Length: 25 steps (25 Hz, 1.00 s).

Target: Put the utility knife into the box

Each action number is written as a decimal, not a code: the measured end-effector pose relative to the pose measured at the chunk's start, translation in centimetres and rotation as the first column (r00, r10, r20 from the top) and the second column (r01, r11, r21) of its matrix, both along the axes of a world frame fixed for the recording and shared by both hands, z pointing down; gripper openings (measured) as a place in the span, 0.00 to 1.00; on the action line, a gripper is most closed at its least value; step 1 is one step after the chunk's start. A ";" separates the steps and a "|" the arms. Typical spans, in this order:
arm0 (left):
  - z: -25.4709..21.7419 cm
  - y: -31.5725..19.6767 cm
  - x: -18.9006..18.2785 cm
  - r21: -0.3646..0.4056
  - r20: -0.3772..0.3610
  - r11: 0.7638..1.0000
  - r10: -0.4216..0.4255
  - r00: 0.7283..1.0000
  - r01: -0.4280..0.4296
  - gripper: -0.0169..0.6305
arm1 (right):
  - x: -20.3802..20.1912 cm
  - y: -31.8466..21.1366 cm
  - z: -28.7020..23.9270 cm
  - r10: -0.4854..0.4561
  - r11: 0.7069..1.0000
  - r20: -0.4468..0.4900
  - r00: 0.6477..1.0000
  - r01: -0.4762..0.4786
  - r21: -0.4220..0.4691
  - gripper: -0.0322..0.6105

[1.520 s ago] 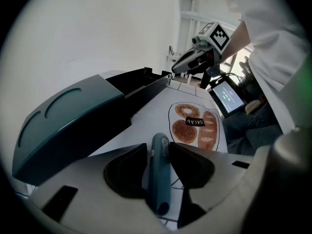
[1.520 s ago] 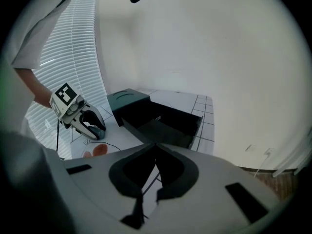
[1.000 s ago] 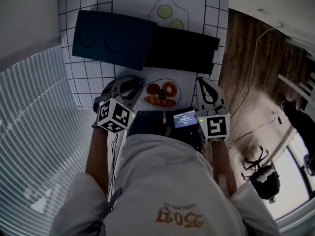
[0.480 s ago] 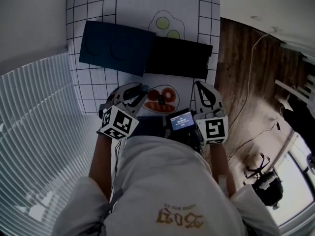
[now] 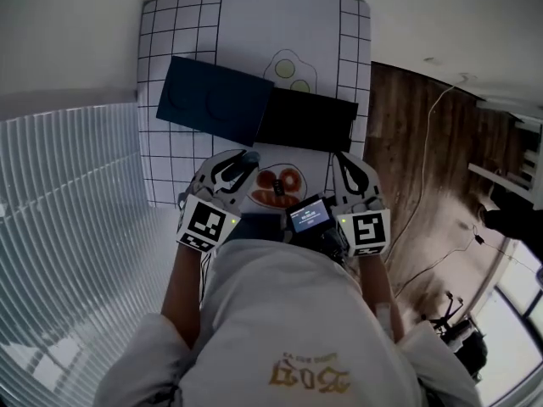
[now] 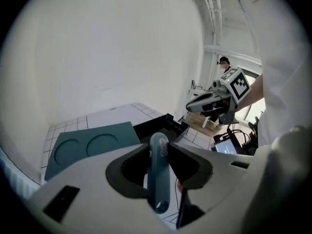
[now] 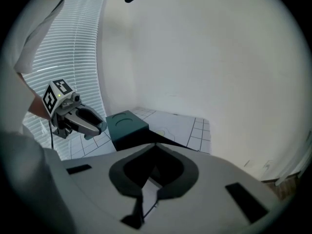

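While the left hand-held gripper [image 5: 240,161] clamps the blue utility knife [image 6: 159,179] between its jaws over the near part of the table [image 5: 246,24], the right hand-held gripper [image 5: 346,164] stands closed and empty. Farther back on the table lies the open black box [image 5: 307,122], just beside a teal panel [image 5: 216,100].

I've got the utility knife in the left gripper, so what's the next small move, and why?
Probably carry the left gripper forward until the utility knife hangs over the black box. Its jaws are clamped on the knife, up off the table, and the box lies open just ahead with the teal lid beside it. The knife is not yet over the box.
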<state>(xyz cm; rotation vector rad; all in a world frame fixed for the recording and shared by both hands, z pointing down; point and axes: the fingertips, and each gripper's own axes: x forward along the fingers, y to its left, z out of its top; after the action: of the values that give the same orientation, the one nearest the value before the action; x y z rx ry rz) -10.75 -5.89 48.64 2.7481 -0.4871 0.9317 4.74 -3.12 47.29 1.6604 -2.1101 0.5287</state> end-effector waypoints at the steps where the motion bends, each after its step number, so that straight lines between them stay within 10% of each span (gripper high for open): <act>1: -0.7 -0.3 0.2 0.008 -0.017 1.000 -0.016 1.000 0.017 0.23 | 0.0 -0.2 -0.4 -0.002 1.000 0.002 1.000 0.002 0.006 0.06; 25: -8.7 -1.1 2.9 0.185 -0.116 0.977 -0.083 0.990 0.104 0.23 | -0.1 -1.5 -6.6 -0.069 0.985 0.026 0.997 0.064 0.160 0.06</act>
<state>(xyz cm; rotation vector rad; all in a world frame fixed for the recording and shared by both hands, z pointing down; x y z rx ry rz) -7.85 -6.98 39.95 2.8960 -0.7141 0.7449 4.64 -4.62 40.73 1.6683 -2.2749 0.3758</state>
